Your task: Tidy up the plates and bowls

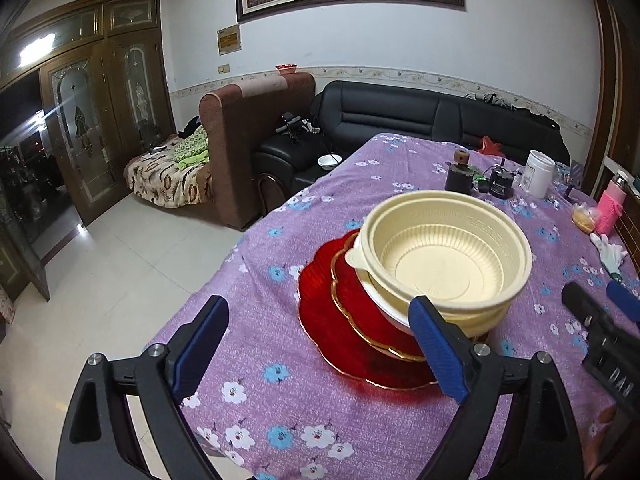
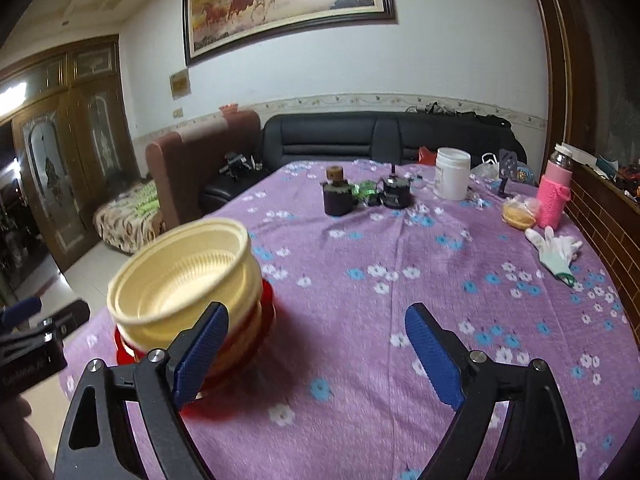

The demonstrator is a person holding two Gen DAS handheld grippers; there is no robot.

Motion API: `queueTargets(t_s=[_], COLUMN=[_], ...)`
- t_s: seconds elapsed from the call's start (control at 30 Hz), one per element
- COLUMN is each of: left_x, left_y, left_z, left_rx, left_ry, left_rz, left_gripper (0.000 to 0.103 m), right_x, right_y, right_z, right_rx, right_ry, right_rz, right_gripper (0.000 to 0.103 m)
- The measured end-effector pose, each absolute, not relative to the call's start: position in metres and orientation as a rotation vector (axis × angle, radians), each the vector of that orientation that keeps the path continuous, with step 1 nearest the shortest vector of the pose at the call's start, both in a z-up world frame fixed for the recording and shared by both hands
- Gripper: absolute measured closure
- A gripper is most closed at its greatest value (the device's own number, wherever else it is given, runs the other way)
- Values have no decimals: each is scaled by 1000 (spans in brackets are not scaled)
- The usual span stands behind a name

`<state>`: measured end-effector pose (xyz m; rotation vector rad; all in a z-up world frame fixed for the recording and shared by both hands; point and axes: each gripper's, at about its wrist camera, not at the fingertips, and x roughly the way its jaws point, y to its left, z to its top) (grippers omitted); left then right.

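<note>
A stack stands on the purple flowered tablecloth [image 1: 280, 412]: cream ribbed bowls [image 1: 444, 256] nested on a white bowl, on a small gold-rimmed red plate [image 1: 352, 292], on a larger red plate [image 1: 344, 344]. My left gripper [image 1: 320, 348] is open, its jaws wide apart, with only the near-left rim of the red plates between them and no pad touching. In the right wrist view the cream bowls [image 2: 180, 276] sit at the left. My right gripper [image 2: 318, 354] is open over bare cloth, to the right of the stack. Its tip also shows at the right edge [image 1: 596, 304] of the left wrist view.
At the table's far end stand a dark jar [image 2: 338, 196], a black device [image 2: 396, 192], a white tub [image 2: 452, 174], a pink bottle [image 2: 554, 192], a bagged bun [image 2: 518, 214] and a white glove [image 2: 554, 250]. Sofas and tiled floor lie beyond the left table edge.
</note>
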<state>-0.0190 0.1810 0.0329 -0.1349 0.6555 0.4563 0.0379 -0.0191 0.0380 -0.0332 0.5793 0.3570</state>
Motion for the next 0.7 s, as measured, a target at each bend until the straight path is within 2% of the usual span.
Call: queueTargets(t_s=[0.7], left_x=[-34], left_y=[156], left_z=[38], left_rx=[-118], left_ry=[640], left_rz=[426], left_gripper=[11], right_x=[2], right_y=[-7], right_z=[8], right_rx=[-101], right_ry=[660], right_rz=[424], right_gripper=[10])
